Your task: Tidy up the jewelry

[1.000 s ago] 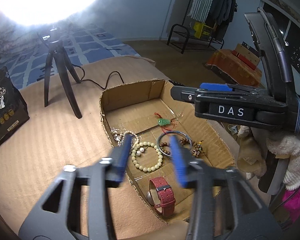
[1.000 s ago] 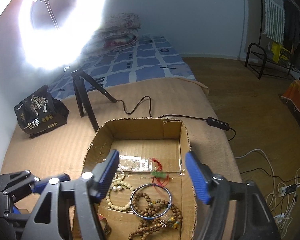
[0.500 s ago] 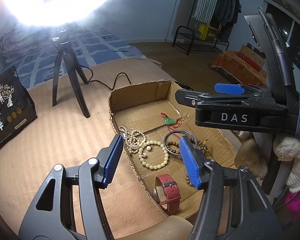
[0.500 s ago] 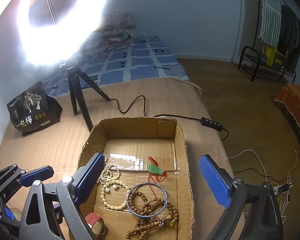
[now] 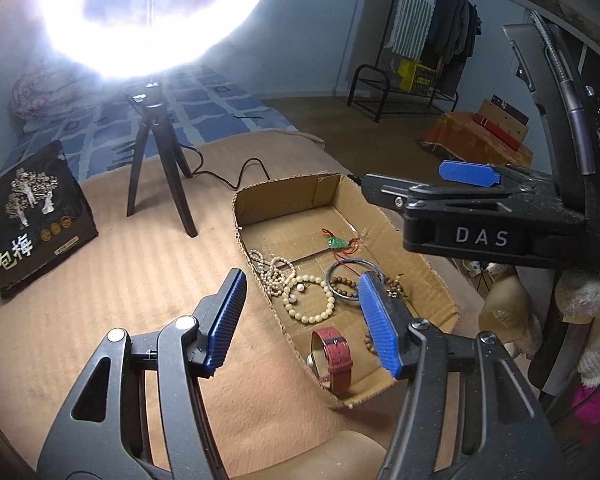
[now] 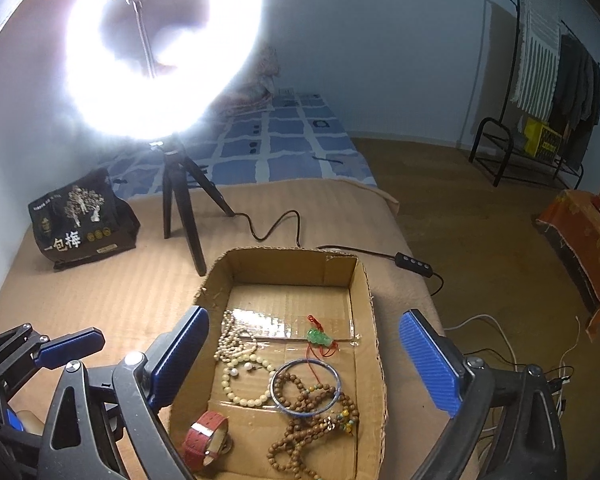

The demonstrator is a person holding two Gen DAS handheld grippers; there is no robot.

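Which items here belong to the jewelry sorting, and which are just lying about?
Job: cardboard box, red-strap watch, cream bead bracelet, blue bangle, brown bead strands, jade pendant.
Lying about: ring light tripod, black printed bag, inline cable switch.

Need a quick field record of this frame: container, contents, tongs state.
container: cardboard box, open top, on tan bedding
contents: red watch, cream bead bracelet, pearl strand, blue bangle, brown bead strand, green pendant
left tongs: open, holding nothing
right tongs: open, holding nothing
background: ring light on tripod, black bag
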